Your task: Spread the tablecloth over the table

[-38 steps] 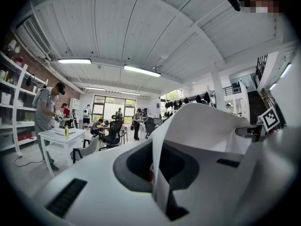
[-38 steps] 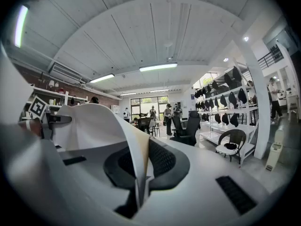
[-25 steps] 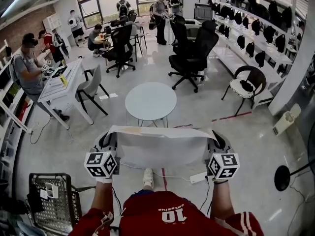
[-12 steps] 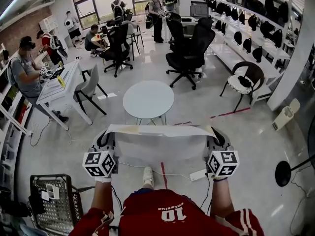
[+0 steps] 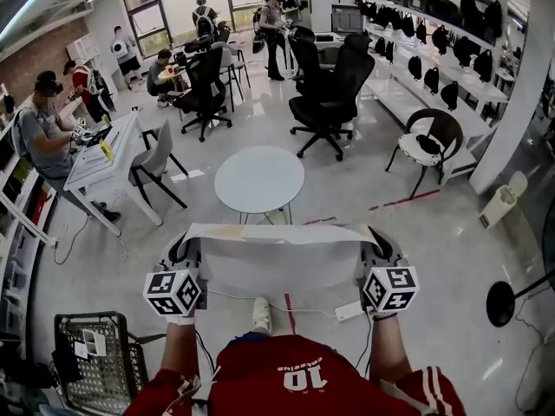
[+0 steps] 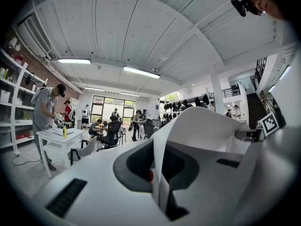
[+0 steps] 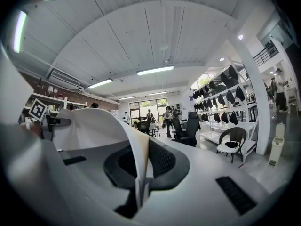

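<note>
Change since earlier frames: negligible; both grippers sit at the same spacing with the sheet stretched as before; only the head view has drifted a little, so the room sits slightly differently in frame.

Left gripper (image 5: 189,243): jaws closed tight on one upper corner of the tablecloth (image 5: 282,263); its own view shows the edge pinched between the pads, the sheet rising and curling away towards the other gripper.

Right gripper (image 5: 375,241): same cond.; jaws clamped on the opposite corner, folded edge nipped between the pads.

Location: tablecloth spans the gap between the two grippers, top edge near taut from tip to tip, the rest hanging below that line; table (image 5: 259,178) stands ahead of both grippers, beyond the top edge, approx. midway between them, well apart from the sheet; top still bare, so spreading is not yet begun.

Handling, by judgement: light, thin, limp, white sheet; creased, prob. smooth and apt to slip from a weak pinch; will billow or fold if swung fast. Best hold: the two corners of one edge, as now; keep the edge tensioned, carry it past the far rim, then lower.
</note>
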Demonstrator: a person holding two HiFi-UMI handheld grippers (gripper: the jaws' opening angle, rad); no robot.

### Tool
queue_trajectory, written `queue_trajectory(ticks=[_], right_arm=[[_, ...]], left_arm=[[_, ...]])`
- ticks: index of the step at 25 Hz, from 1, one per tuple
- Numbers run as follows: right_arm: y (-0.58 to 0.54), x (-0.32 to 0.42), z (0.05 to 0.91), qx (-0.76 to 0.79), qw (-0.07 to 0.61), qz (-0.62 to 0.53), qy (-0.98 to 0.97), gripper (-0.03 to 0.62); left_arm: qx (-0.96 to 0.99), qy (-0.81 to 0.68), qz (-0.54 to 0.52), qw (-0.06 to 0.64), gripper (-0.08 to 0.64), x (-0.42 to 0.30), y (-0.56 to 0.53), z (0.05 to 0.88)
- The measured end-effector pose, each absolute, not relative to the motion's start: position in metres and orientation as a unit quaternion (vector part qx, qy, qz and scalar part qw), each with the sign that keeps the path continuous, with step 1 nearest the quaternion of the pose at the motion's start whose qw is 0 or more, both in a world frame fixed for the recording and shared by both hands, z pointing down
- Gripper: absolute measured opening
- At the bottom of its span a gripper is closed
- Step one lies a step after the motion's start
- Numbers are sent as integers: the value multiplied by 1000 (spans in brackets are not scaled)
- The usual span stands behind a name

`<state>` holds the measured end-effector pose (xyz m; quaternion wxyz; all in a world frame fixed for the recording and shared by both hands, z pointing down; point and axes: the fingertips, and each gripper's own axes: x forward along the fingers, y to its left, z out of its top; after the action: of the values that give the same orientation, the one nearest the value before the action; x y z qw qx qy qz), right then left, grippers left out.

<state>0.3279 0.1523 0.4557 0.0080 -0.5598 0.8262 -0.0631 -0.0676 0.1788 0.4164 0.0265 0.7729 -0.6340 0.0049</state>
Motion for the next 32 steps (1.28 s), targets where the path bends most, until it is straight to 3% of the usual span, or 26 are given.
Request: queue_trajectory(ticks=[32], right_arm=[[52,287,463,-546,-36,-65,835,17]], left_arm=[[777,-625,19,67,11,-110,67,437]])
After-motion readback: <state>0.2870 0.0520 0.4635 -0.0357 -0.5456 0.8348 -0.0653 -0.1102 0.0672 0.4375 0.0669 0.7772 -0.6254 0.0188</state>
